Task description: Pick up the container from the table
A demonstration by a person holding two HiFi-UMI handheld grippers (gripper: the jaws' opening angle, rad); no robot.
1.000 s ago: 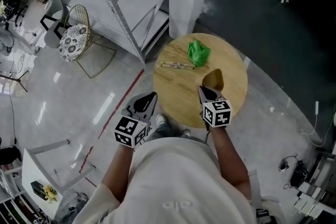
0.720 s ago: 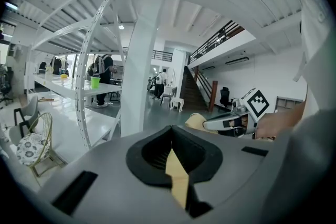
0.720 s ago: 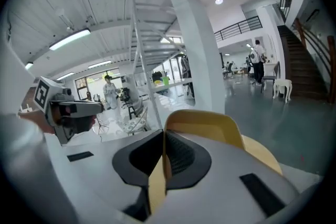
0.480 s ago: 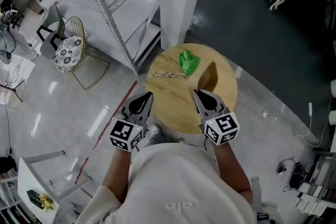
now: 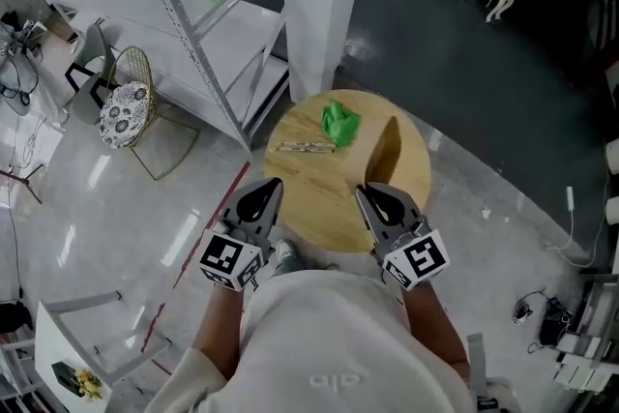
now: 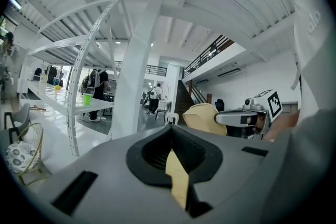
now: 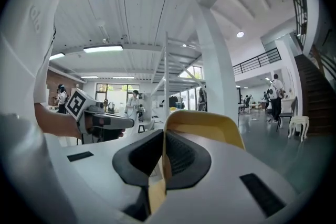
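Observation:
The container (image 5: 388, 153) is a tan, thin-walled bowl, seen nearly edge-on above the round wooden table (image 5: 314, 198). My right gripper (image 5: 373, 196) is shut on its near rim and holds it up off the tabletop. In the right gripper view the container (image 7: 206, 124) stands just past my right gripper (image 7: 164, 136), its wall pinched between the pads. My left gripper (image 5: 265, 191) hangs off the table's near left edge, shut with nothing in it. The left gripper view shows my left gripper (image 6: 171, 134) level, with the container (image 6: 203, 117) off to its right.
A crumpled green thing (image 5: 338, 123) and a pair of thin sticks (image 5: 305, 147) lie on the table's far part. A white pillar (image 5: 324, 5) and a white metal rack (image 5: 203, 24) stand behind the table. A wire chair (image 5: 135, 102) sits to the left.
Both grippers have risen toward the head camera, the right one more. The container came up with the right gripper and has turned more edge-on.

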